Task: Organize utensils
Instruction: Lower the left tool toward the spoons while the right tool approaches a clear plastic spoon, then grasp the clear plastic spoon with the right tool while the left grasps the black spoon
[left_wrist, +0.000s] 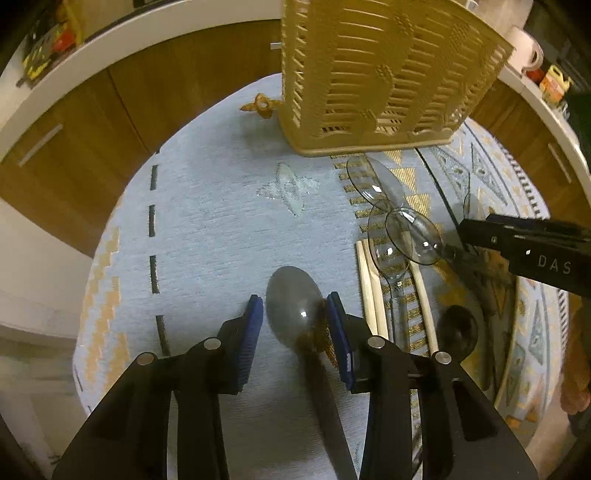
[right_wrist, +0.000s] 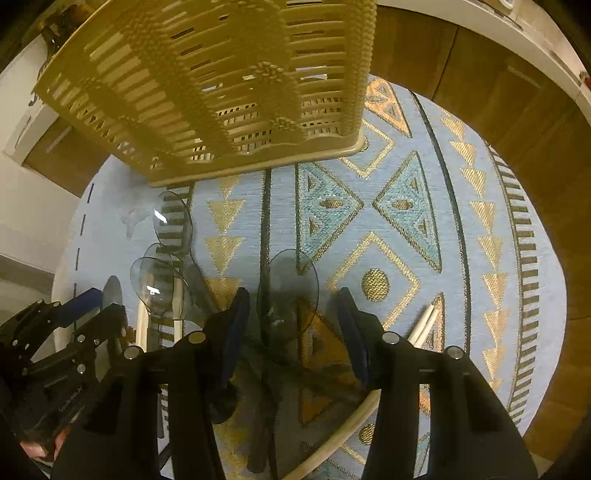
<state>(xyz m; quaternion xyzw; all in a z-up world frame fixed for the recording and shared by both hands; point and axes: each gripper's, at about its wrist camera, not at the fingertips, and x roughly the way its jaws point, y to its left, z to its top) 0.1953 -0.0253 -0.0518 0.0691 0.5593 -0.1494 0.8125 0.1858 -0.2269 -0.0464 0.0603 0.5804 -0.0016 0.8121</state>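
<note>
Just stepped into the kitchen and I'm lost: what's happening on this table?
A person with a gripper in each hand is sorting utensils on a patterned tablecloth beside a beige slotted basket. The left gripper straddles a smoky plastic spoon, its jaws apart around the bowl. The right gripper stands open over another dark spoon. Clear spoons and chopsticks lie between them, none visibly in the basket.

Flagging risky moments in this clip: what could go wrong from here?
The left gripper has a grey spoon between open jaws, touching one pad only; closing off-centre may push it aside. The clear spoons overlap, so lifting one may drag others. The basket stands close behind and could be bumped.
</note>
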